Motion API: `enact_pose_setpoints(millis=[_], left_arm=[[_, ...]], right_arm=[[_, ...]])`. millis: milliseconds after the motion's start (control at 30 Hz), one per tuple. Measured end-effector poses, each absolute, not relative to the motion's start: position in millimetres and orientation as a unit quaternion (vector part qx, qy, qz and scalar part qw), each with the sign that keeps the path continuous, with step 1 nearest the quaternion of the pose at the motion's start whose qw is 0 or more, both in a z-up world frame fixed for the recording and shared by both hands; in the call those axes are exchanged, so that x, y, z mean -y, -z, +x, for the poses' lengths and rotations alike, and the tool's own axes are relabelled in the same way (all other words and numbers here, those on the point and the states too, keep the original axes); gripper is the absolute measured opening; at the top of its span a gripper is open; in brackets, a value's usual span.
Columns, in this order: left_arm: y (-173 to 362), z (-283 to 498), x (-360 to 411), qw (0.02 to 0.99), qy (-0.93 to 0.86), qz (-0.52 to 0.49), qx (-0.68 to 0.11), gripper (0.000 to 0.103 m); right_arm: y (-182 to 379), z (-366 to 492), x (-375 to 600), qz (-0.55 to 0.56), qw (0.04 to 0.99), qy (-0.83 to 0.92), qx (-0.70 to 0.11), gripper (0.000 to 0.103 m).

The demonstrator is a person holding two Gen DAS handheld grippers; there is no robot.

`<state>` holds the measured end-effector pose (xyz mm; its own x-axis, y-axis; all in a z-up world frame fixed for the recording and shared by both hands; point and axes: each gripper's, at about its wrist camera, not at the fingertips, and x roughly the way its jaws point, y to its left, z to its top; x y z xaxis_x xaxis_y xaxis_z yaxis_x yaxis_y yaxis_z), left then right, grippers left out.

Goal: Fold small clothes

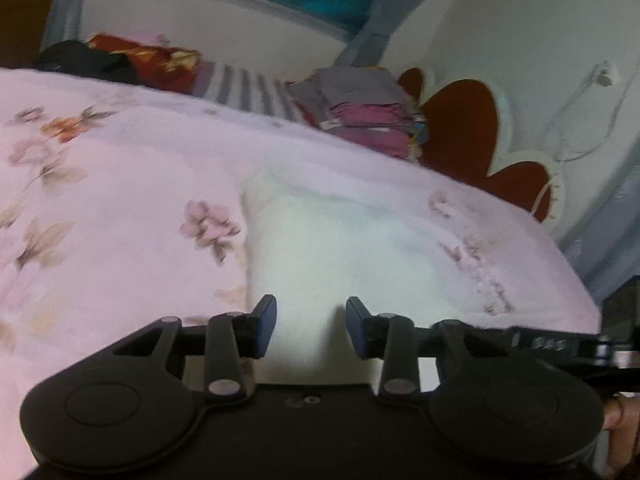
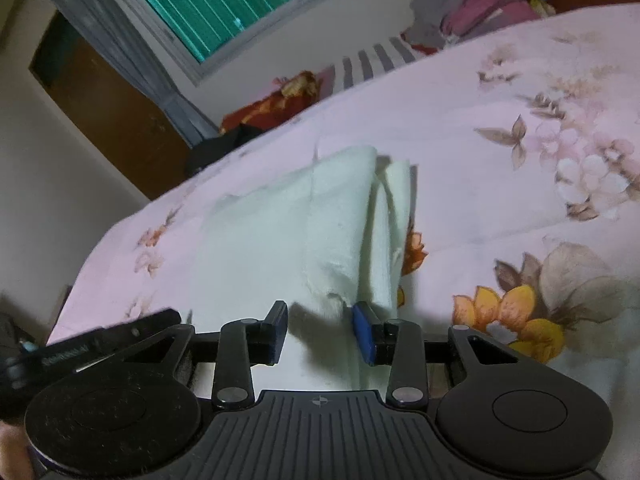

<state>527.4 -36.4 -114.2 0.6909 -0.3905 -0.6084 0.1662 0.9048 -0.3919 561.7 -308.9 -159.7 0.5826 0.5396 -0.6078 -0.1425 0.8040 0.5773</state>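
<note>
On the flowered pink bedspread [image 1: 120, 208] lies a pale, whitish small garment [image 2: 280, 240], already partly folded, with a doubled flap [image 2: 394, 236] along its side at about one o'clock from the right gripper [image 2: 322, 330]. Both the right gripper and the left gripper [image 1: 311, 328] hover at its near edge with fingers spread and nothing between them. The cloth's long axis runs away toward twelve o'clock from each, and I judge the right one nearer the loose flap, so better placed for the next fold.
</note>
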Motion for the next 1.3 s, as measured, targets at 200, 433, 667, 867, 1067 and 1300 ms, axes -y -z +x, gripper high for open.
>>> enact_pose_setpoints(millis=[200,433,667,867,1067,1300], left_arm=[[123.2,544.4,54.2,0.897,0.197,-0.103,-0.381,0.032],[124.9,543.4,70.0,0.874,0.263,-0.095,-0.398,0.032],[126.0,547.2,70.2,0.866,0.28,-0.102,-0.402,0.032],[102.7,573.0,52.0,0.893,0.269,-0.122,-0.339,0.032],[125.2,625.7,69.2,0.889,0.252,-0.106,-0.368,0.032],[130.3,638.4,63.6,0.889,0.261,-0.105,-0.361,0.032]], right_arm=[[162.6,572.5,292.2,0.214,0.859,-0.199,-0.42,0.032],[144.9,549.2,291.9,0.188,0.874,-0.196,-0.403,0.01],[162.8,547.0,304.3,0.217,0.864,-0.176,-0.419,0.01],[133.8,536.6,318.0,0.186,0.901,-0.132,-0.369,0.035],[123.3,595.1,283.7,0.15,0.912,-0.142,-0.354,0.033],[149.9,624.6,267.7,0.08,0.905,-0.117,-0.402,0.029]])
